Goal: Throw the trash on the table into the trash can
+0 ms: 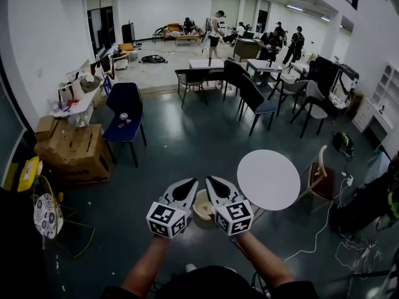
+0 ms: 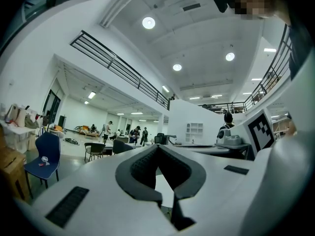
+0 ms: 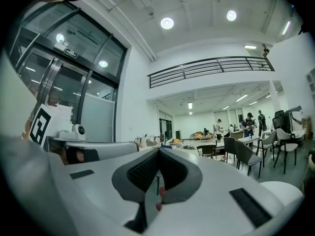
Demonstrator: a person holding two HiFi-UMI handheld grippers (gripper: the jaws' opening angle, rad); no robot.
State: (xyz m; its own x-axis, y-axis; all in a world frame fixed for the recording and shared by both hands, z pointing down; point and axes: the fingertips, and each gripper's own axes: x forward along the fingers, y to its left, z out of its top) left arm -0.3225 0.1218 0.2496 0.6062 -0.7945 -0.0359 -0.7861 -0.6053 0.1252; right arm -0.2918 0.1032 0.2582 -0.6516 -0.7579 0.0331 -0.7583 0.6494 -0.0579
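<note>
— Fingers (image 2: 140,167) on the left gripper (image 2: 157,147) are pinched tip to tip with nothing in them. The right gripper (image 3: 158,150) is the same, closed up with no trash in it. A couple of red specks (image 3: 160,191) show through the slot under its pads, can't tell what they are. Both are held level out front, side by side.

— Where's the trash though? The table (image 1: 268,179) top looks plain white from the head view. I can't spot a single scrap on it.

— Same, can't see any. If it's there, it's too small or flat to show. The can (image 1: 202,205) is easy: a pale round tub on the floor just beside the table's left edge, showing right below the two gripper tips.

— Guessing on handling then. Table trash is usually paper or wrappers, so light, soft and crushable. I'd pinch it across a bunched-up part. A flat scrap would probably skid on that top, so maybe nudge it to the rim first.

— Yeah, the top looks smooth and hard. Nothing grippy about it.

— Room's a big open hall with a dark glossy floor (image 1: 187,142). Chairs (image 1: 255,98) and desks sit further back, and people (image 1: 215,30) are standing far off. Boxes (image 1: 75,151) and a blue chair (image 1: 124,114) are on the left. There's a cable (image 1: 315,235) trailing on the floor right of the table, so I'd watch my feet there.
</note>
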